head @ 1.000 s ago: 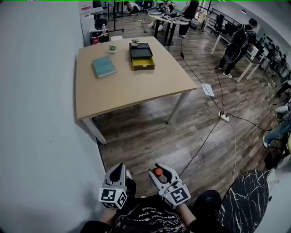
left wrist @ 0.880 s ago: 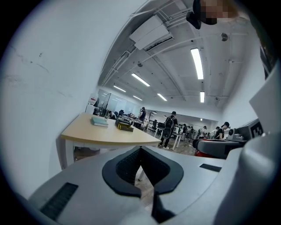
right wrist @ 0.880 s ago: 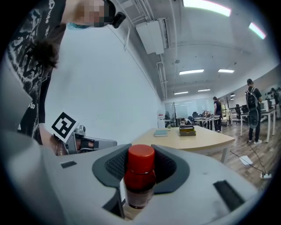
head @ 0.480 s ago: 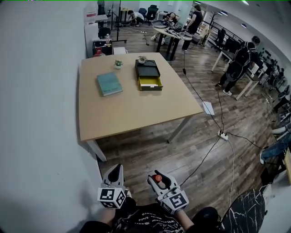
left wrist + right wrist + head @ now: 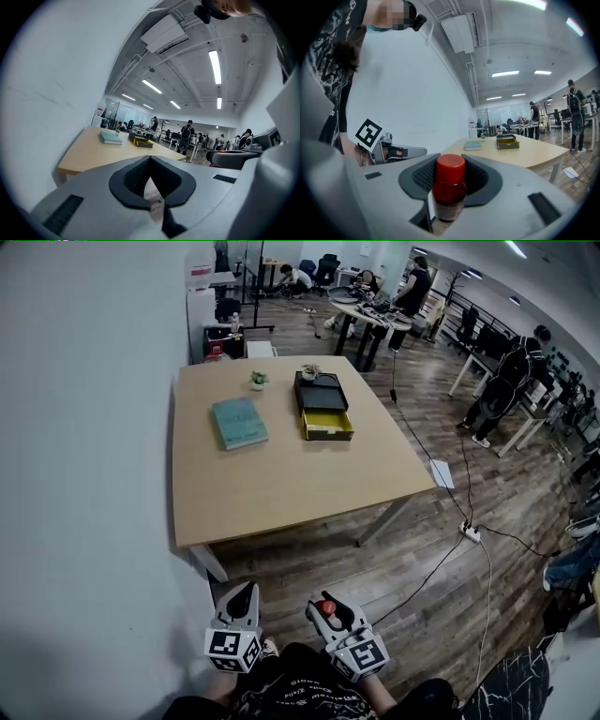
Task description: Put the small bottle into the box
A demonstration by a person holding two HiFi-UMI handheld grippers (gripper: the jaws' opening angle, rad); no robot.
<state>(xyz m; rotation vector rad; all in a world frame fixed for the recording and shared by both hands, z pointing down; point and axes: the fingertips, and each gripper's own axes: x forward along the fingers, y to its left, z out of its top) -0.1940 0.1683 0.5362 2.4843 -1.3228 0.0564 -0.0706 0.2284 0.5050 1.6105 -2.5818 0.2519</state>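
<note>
Standing on the wood floor (image 5: 309, 563), short of the bench (image 5: 281, 486), with a pale wall (image 5: 84, 474) close on the left. Holding both grippers low in the head view, side by side and apart from each other, pointed toward the bench. Clamping the small bottle (image 5: 449, 190) in the right gripper (image 5: 325, 608), jaws pressed on its dark body from either side, red cap uppermost and rising above the pads, bottle upright. Carrying nothing in the left gripper (image 5: 243, 594), jaws brought together at the tips, with only a thin slit of floor showing lower down between them. Well apart from the bottle, toward the far end of the bench, the box (image 5: 323, 407), black, with a yellow open compartment at its near end. Just left of the box, lying flat and not touching it, a teal book (image 5: 239, 422). Behind these, near the bench's far edge, two small potted plants (image 5: 258, 380), one beyond the book and one right at the box's far end. On the floor to the right of the bench, a white sheet (image 5: 442, 473) and a power strip (image 5: 466, 532) with cables trailing from it. Farther back in the room, people (image 5: 506, 381) at other desks, too small to tell more.
</note>
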